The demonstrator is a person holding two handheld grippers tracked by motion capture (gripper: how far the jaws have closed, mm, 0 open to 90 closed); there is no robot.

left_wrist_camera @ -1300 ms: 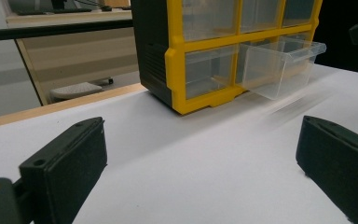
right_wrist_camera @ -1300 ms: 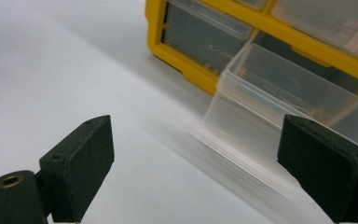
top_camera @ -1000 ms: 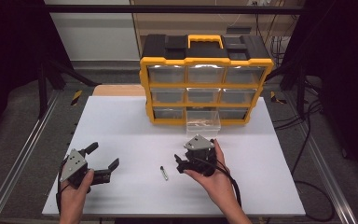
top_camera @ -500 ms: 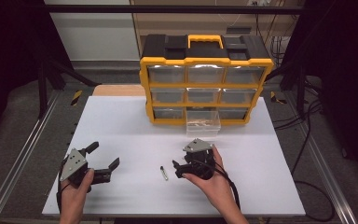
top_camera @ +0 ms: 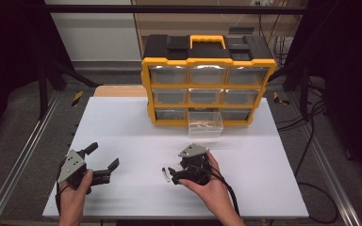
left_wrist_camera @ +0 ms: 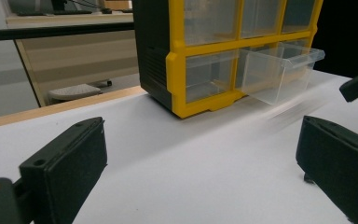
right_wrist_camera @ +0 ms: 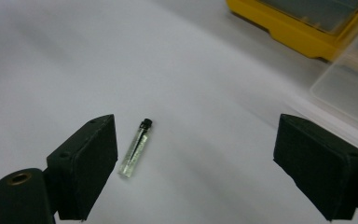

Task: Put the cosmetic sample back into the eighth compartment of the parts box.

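Right gripper (right_wrist_camera: 196,168) sits low over the table, jaws spread wide, nothing between the pads. A small glass vial (right_wrist_camera: 136,147) lies flat on the white surface just beside the inner face of the jaw at the left of the right gripper view, apart from it by a narrow gap. Vial: clear slender tube, black cap at the far end, a thin dark line running down its length inside the glass. No label or print can be made out on it. In the high view the vial (top_camera: 165,174) lies just left of the right gripper (top_camera: 172,173), toward the front middle of the table.

Left gripper (top_camera: 104,157) is held at the front left of the table, well apart from the vial, jaws spread, holding nothing. Its own view looks across bare white surface between the two black pads.

Table (top_camera: 122,122): matte white top, clean, with a pale wood edge showing at the back left corner.

Farther back stands a drawer organizer (top_camera: 207,80), yellow frame, black top with a yellow carry handle, three rows of three clear drawers. The bottom middle drawer (top_camera: 205,126) is pulled out toward the person, with something small and pale lying in it; too small to identify. No brand name or writing readable anywhere on the organizer.

Room: dark surroundings, metal frame rails along both table sides, grey floor, cables at the right, a pale wall panel behind.
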